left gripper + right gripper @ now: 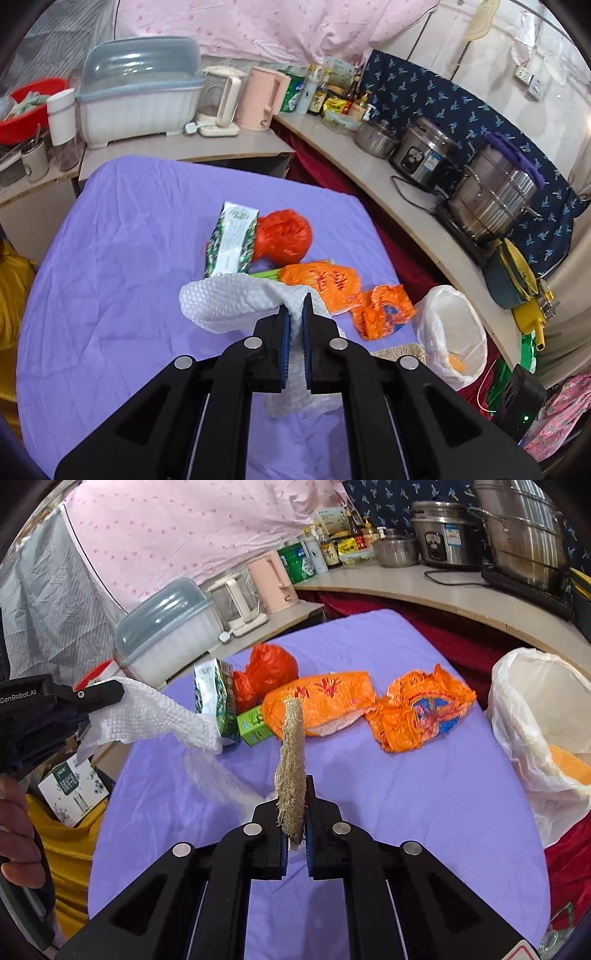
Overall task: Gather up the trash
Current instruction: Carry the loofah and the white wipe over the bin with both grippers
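Two grippers work above the purple tablecloth [369,775]: the left gripper [296,317] clamps one dimpled white paper towel [229,299], the right gripper [295,808] one frayed tan loofah scrubber [291,760]; two crumpled orange wrappers [321,701] [424,712] lie nearby.

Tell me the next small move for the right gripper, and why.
Probably carry the right gripper rightward over the lined bin and release. It is shut on the fibrous scrap, lifted off the purple cloth, and the bin stands open at the table's right edge.
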Demonstrator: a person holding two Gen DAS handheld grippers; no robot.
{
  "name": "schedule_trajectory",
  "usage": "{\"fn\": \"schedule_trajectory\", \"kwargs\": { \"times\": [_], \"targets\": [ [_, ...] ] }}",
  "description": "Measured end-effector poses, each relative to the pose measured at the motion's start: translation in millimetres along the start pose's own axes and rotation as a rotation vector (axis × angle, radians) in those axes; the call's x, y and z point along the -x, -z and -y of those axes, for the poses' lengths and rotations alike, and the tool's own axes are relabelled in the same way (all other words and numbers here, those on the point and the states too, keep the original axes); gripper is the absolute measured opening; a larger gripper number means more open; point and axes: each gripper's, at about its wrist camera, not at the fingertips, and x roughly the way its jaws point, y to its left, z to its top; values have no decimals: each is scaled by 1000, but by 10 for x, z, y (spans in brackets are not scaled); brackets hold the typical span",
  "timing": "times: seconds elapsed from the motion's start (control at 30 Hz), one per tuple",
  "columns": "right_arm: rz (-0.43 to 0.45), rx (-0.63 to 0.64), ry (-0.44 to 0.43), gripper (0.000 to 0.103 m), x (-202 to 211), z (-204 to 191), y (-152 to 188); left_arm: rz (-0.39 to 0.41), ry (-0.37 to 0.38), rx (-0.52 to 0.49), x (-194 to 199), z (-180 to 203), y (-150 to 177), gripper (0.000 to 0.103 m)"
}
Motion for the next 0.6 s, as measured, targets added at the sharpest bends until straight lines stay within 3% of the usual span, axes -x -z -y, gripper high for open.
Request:
{"fn": "schedule_trajectory", "kwargs": {
  "times": [0.23,0.6],
  "targets": [
    [86,-16,26,7,349,137,-174,15,59,-64,92,424,-8,5],
    [184,-140,163,7,840,931,-261,-55,149,-189,-202,1289,191,5]
  ]
}}
